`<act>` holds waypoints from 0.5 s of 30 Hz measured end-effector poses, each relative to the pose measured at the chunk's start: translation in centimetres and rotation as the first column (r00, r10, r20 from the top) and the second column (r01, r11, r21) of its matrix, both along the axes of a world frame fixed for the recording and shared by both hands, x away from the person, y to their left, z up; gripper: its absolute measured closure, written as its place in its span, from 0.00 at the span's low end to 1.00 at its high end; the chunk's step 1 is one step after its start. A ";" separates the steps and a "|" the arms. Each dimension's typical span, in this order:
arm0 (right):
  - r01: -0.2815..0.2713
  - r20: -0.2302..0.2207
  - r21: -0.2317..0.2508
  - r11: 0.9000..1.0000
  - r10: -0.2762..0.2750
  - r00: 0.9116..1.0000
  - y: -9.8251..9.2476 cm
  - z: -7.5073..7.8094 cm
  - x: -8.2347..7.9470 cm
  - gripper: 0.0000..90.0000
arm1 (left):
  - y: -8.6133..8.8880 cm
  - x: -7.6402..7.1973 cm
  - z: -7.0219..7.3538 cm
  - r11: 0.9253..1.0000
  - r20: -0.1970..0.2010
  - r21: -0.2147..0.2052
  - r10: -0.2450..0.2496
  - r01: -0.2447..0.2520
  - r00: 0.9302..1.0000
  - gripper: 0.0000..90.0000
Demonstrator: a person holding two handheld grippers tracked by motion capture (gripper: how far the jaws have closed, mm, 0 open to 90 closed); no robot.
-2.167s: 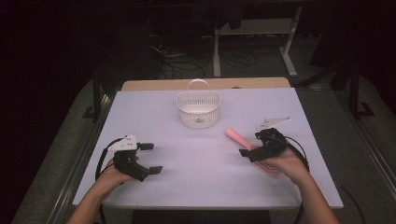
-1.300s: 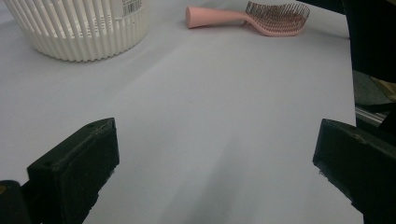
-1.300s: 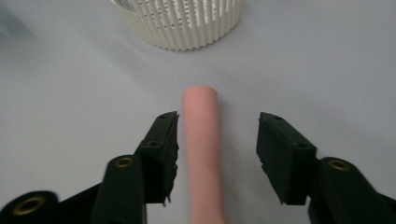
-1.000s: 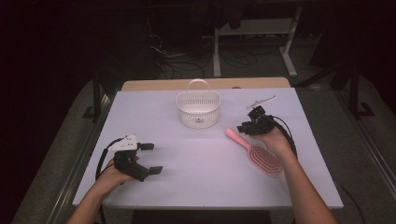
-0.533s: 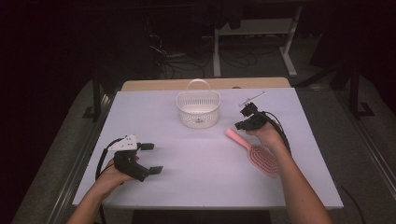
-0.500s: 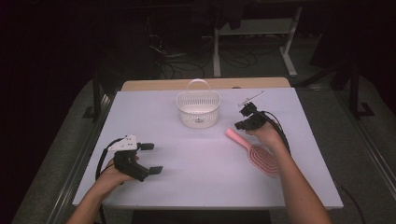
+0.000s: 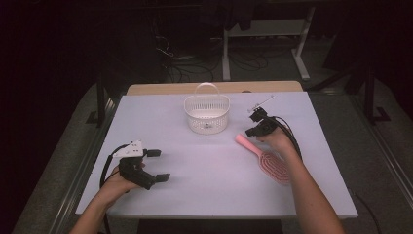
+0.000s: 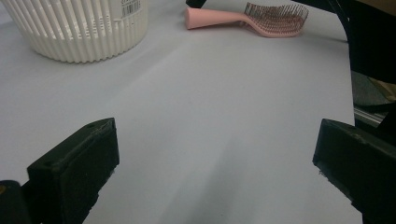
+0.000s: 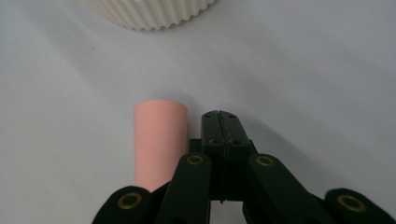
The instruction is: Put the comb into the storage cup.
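A pink hairbrush (image 7: 267,159) lies on the white table, right of centre, with its handle pointing towards the basket. My right gripper (image 7: 253,127) rests at the handle's far end. In the right gripper view its jaws (image 9: 218,115) are shut together with nothing between them, and the pink handle (image 9: 160,140) lies just to their left. My left gripper (image 7: 158,165) sits near the table's front left, open and holding nothing. The left gripper view looks across bare table to the brush (image 8: 261,18).
A white ribbed basket (image 7: 207,116) with a handle stands at the back middle of the table; its wall shows in the left gripper view (image 8: 79,37) and the right gripper view (image 9: 149,11). A wooden board edge and dark floor with cables lie behind the table.
My right hand has moved from over the brush head away from me, then a little left to the handle's end. The brush and my left hand have stayed put.
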State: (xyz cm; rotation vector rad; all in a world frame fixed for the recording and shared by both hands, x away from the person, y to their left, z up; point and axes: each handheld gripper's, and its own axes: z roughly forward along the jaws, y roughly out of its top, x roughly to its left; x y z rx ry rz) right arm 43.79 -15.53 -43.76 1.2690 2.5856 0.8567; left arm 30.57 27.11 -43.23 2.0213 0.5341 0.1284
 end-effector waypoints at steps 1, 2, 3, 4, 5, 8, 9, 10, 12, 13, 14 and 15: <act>-0.001 -0.006 -0.001 1.000 0.001 1.000 0.0 0.0 0.0 0.99 | 0.0 0.0 0.0 1.000 0.000 0.001 0.000 0.000 1.000 0.00; -0.005 -0.009 -0.005 1.000 0.005 1.000 0.0 -0.1 0.0 0.99 | 0.0 0.0 0.0 1.000 -0.001 0.000 0.000 0.000 1.000 0.00; -0.005 -0.009 -0.005 1.000 0.005 1.000 0.0 -0.1 0.0 0.99 | 0.0 0.0 0.0 1.000 -0.001 0.000 0.000 0.000 1.000 0.00; -0.010 -0.014 -0.011 1.000 0.010 1.000 0.1 -0.2 0.0 0.99 | 0.0 0.0 0.0 1.000 0.000 0.000 0.000 0.000 1.000 0.00; -0.015 -0.019 -0.017 1.000 0.014 1.000 0.2 -0.4 0.1 0.99 | 0.0 0.0 0.0 1.000 -0.001 0.000 0.000 0.000 1.000 0.00; -0.018 -0.030 -0.021 1.000 0.018 0.999 0.4 -0.5 0.0 0.99 | 0.0 0.0 0.0 1.000 0.000 0.000 0.001 -0.001 1.000 0.00; -0.021 -0.034 -0.022 1.000 0.020 0.999 0.5 -0.5 0.0 0.99 | 0.0 0.0 0.0 1.000 0.000 -0.001 0.001 -0.001 1.000 0.00; -0.023 -0.035 -0.023 0.999 0.022 0.999 0.6 -0.5 0.0 0.99 | 0.0 0.0 0.0 1.000 0.001 -0.001 0.001 -0.001 1.000 0.00; -0.026 -0.040 -0.032 0.999 0.025 0.999 0.7 -0.6 0.0 0.99 | 0.0 0.0 0.0 1.000 0.001 -0.002 0.002 -0.002 1.000 0.00; -0.028 -0.043 -0.031 0.999 0.027 0.999 0.7 -0.6 -0.1 0.99 | 0.0 0.0 0.0 1.000 0.002 -0.001 0.001 -0.001 1.000 0.00; -0.034 -0.041 -0.029 0.999 0.033 0.999 0.8 -0.6 -0.1 0.99 | 0.0 0.0 0.0 1.000 0.002 -0.002 0.002 -0.002 1.000 0.00; -0.034 -0.041 -0.029 0.999 0.033 0.999 0.8 -0.6 -0.1 0.99 | 0.0 0.0 0.0 1.000 0.002 -0.002 0.001 -0.001 1.000 0.00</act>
